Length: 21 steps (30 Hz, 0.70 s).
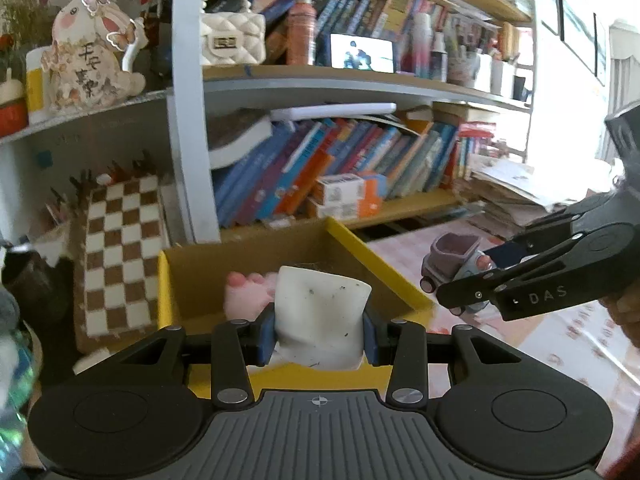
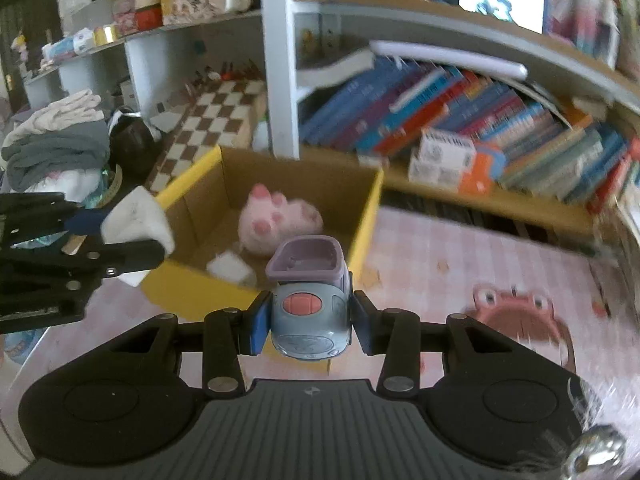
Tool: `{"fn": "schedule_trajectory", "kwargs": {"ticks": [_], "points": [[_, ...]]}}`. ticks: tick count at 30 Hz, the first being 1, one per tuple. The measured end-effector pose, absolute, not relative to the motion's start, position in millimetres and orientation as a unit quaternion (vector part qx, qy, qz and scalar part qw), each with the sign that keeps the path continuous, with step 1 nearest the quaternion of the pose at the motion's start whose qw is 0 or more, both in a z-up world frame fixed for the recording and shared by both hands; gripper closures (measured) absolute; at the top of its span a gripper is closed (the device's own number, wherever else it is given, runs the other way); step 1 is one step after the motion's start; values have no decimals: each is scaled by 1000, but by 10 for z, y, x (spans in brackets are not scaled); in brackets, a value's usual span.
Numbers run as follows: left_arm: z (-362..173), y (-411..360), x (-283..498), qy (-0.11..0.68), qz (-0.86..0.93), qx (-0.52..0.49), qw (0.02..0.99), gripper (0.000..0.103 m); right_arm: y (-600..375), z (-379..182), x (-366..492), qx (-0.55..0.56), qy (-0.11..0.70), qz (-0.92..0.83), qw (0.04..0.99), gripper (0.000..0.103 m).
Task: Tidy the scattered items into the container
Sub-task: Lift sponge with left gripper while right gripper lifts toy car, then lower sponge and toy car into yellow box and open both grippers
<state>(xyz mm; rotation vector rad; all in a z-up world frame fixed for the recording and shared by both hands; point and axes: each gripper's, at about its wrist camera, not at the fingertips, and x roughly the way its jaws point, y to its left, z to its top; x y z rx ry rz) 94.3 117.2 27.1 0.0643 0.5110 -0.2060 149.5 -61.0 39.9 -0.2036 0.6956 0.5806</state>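
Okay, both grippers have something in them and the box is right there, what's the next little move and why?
Probably open the left gripper and drop the white foam piece. It is clamped between the blue pads and seems to hang over the near edge of the yellow cardboard box, where a pink plush paw already lies. The right gripper, holding the toy car, looks short of the box wall.

Black linkage grippers (image 2: pixel 308 326), blue-padded jaws, silver screws

The left wrist view looked forward from just behind the left gripper (image 1: pixel 319 334), close over the yellow box's (image 1: pixel 378 262) near wall, facing the bookshelf (image 1: pixel 360 76). The right wrist view sat farther right and back, facing the same box (image 2: pixel 366 216) and bookshelf (image 2: pixel 460 40).
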Motion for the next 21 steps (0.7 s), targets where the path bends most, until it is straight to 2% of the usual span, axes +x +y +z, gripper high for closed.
{"fn": "schedule_trajectory", "kwargs": {"ticks": [12, 21], "points": [[18, 1296, 1626, 287, -67, 91, 951, 63, 53, 201, 2070, -202, 320, 305, 874, 63], [-205, 1236, 1884, 324, -51, 152, 933, 64, 352, -124, 2357, -267, 349, 315, 841, 63]]}}
